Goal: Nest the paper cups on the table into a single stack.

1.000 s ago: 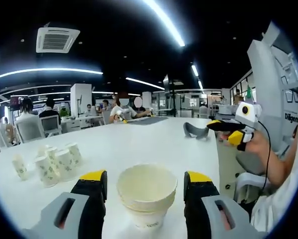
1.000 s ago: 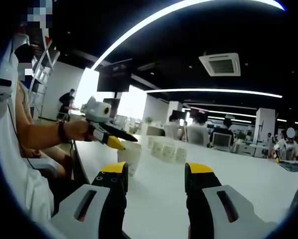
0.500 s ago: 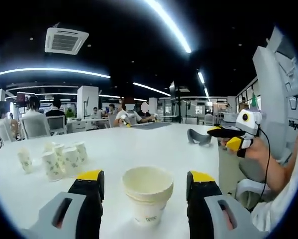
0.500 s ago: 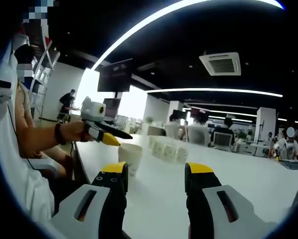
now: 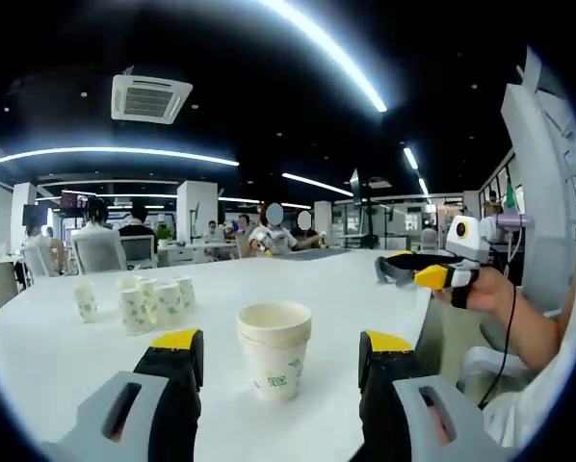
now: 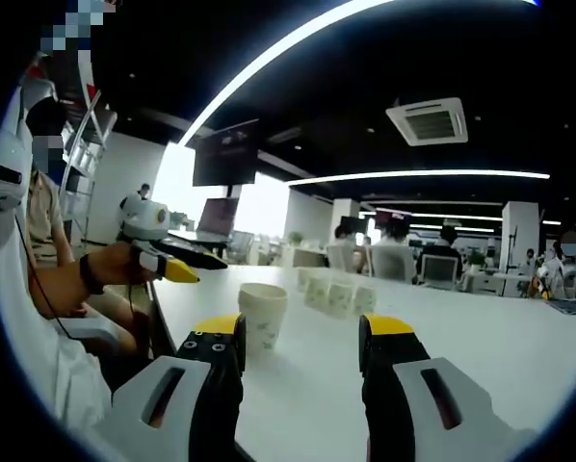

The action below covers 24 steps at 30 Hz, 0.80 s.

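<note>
The nested cup stack (image 5: 274, 349) is seen standing on the white table (image 5: 346, 289), lower centre of the left gripper view, between the parted jaws of the left gripper (image 5: 280, 358), untouched. Loose paper cups (image 5: 151, 302) are grouped at middle left. The right gripper (image 6: 302, 343) is held released, jaws apart on nothing.

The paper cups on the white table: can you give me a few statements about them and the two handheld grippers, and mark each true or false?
1. The nested stack of cups stands upright on the table. True.
2. The left gripper is shut on the stack. False: its jaws stand open, apart from the cups.
3. A group of loose cups stands farther back on the table. True.
4. The right gripper holds a cup. False: its jaws are open with nothing between them.
5. The stack lies on its side. False: it is upright.
</note>
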Available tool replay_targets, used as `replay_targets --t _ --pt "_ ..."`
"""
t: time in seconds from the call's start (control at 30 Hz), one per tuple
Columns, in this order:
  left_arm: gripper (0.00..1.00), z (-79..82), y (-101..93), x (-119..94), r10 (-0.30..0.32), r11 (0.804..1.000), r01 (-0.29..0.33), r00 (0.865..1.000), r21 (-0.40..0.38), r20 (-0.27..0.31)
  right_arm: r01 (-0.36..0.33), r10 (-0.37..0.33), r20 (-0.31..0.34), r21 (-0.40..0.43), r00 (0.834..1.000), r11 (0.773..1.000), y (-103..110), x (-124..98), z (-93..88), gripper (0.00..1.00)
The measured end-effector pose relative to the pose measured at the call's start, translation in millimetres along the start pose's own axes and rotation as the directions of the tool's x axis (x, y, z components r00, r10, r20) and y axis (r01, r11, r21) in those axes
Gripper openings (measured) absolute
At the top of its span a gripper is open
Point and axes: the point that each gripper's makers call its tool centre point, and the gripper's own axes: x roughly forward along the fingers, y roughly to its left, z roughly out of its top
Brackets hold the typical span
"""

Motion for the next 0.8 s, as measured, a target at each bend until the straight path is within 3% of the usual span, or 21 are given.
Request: replay_targets --t 0.3,0.43,0.6,0.7,0.8 --pt "0.66 13.1 -6.6 -19 -0.003 0.999 0.001 0.999 0.037 0.034 0.010 -0.011 0.004 0.034 1.000 0.999 4 6 -2.2 0.52" --pt "0.66 8.0 -5.9 -17 -0.011 0.999 0.010 1.000 0.037 0.021 0.016 -0.016 0.000 0.045 1.000 0.999 -1 9 -0.2 0.52" --pt "0.65 3.4 -6.6 -16 -0.020 1.000 0.019 1.000 0.017 0.013 0.009 -0.009 -0.014 0.025 1.000 1.000 -24 23 3.1 0.53" --pt "0.64 5.3 -4.5 -18 -0.014 1.000 0.013 1.000 0.014 0.018 -0.014 0.012 0.027 0.074 1.000 0.997 -47 42 12.3 0.53" --pt "0.64 8.5 0.6 -20 -0.003 1.000 0.003 1.000 0.007 0.026 -0.020 0.019 0.015 0.103 1.000 0.994 -71 65 3.4 0.53"
